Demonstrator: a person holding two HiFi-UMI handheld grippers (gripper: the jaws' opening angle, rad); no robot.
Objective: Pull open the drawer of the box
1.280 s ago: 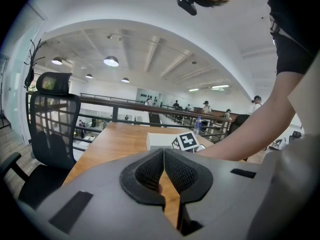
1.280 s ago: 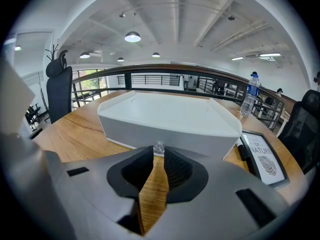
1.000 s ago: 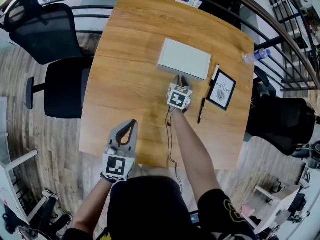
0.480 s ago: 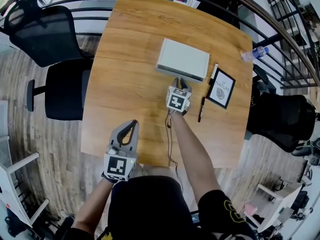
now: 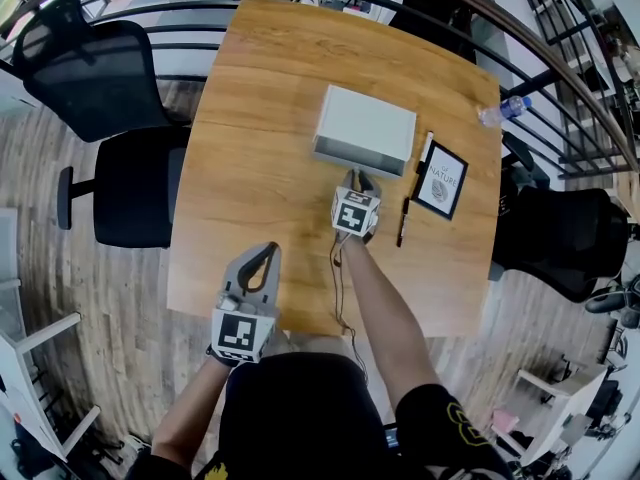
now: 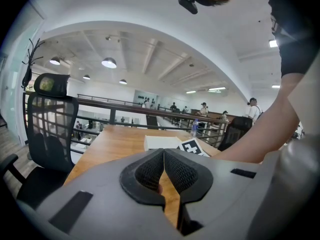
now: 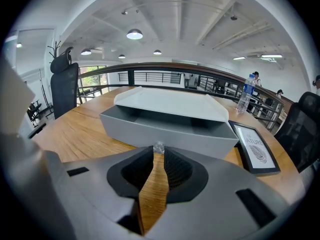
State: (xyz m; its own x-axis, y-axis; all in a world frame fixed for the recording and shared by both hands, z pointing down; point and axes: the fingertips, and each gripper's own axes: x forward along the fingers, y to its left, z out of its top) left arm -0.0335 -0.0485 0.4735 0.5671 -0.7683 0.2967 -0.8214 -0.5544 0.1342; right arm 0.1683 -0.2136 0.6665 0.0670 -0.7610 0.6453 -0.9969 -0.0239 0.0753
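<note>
— Where is the drawer [image 7: 165,130]?
— Partly out of the white box [image 5: 366,123] on the bench [image 5: 250,168], its clear knob [image 7: 158,147] pinched in the right tool [image 7: 158,154]
— The left tool [image 6: 163,153]?
— Closed, empty, near the bench's front edge

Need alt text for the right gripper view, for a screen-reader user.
The right hand-held gripper pinches a small clear knob on the drawer of a grey box; the drawer is partly open. The box sits on a wooden table. A framed print lies to its right, with a water bottle beyond.
</note>
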